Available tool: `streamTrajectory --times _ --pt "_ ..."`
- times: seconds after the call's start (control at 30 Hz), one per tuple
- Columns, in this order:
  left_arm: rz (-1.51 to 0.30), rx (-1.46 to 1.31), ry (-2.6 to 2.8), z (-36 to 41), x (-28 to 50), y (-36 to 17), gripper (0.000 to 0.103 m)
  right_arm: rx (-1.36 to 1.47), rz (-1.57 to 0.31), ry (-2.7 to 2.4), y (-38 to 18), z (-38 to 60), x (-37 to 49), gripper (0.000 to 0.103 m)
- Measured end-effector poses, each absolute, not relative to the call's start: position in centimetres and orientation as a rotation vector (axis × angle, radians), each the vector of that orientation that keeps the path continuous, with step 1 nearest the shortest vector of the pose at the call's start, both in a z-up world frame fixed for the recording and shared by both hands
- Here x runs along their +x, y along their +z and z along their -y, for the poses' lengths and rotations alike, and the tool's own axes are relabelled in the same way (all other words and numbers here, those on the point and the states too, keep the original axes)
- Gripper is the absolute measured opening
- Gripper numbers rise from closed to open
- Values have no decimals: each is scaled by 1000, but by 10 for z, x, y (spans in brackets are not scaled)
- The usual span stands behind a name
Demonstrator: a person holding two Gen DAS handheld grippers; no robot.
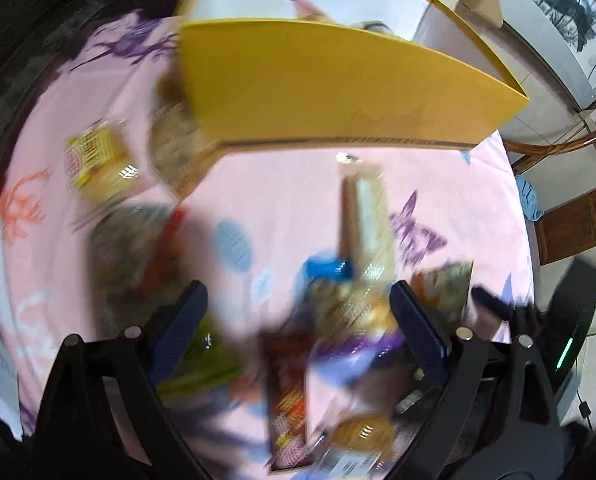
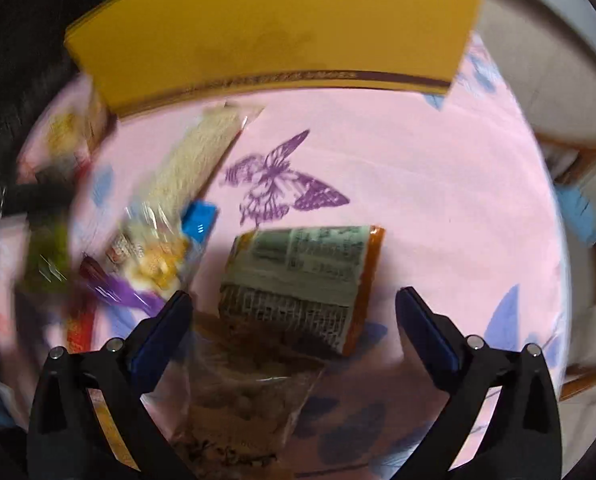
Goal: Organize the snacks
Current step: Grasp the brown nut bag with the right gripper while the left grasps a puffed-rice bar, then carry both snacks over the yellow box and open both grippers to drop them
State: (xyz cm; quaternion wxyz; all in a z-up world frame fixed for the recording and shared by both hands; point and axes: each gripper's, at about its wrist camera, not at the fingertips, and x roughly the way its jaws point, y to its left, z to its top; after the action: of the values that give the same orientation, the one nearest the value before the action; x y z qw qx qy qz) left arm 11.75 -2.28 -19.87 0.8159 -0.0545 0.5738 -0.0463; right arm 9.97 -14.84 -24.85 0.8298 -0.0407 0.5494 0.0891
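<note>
Black angular gripper frames, silver round screws — blue ribbed fingers (image 2: 428, 330)

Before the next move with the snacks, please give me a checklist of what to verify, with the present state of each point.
1. Right gripper jaws open: ok, they stand wide apart and hold nothing.
2. Left gripper jaws open: ok, wide apart, nothing clamped.
3. Target in front of the right gripper: ok, the orange-edged packet lies flat on the pink cloth, printed back up, between the jaws.
4. Yellow box ready to receive: ok in the left wrist view, its top is open.
5. Pile of packets under the left gripper: cannot tell which one to take, the picture is blurred.
6. Clear bag close under the right gripper: cannot tell if it touches the jaws.
</note>
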Motion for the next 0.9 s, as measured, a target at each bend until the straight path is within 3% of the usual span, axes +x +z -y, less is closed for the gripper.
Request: streamTrajectory --times 0.03,0.1,0.13,0.17,0.37,0.43,0.47,0.5,0.6,0.9 --pt "-1223 -94 -95 31 126 -201 94 -88 -1161 183 -250 147 100 100" --pt "-1227 -58 -94 43 137 -206 94 -18 -1130 145 -246 158 101 76" --pt "-1234 -48 -97 50 143 -210 94 -3 -1108 120 -243 165 103 49" --pt "-1243 -37 -101 55 148 -213 94 1 -1099 110 -242 172 103 46" --pt "-1297 58 -120 80 160 -235 94 68 -1124 177 -238 196 106 44" --pt "-1294 75 -122 82 160 -238 89 75 -1112 180 -230 208 102 44" --pt "-1291 74 -126 83 160 -240 82 82 -1105 181 -225 211 101 44" --pt "-1299 74 -129 84 162 -243 54 91 -1094 180 -220 214 101 44" --pt "-1268 107 -132 88 162 -241 28 112 -1062 185 -205 214 102 44" --pt "-1209 9 -149 61 139 -209 28 77 -988 218 -179 210 94 44"
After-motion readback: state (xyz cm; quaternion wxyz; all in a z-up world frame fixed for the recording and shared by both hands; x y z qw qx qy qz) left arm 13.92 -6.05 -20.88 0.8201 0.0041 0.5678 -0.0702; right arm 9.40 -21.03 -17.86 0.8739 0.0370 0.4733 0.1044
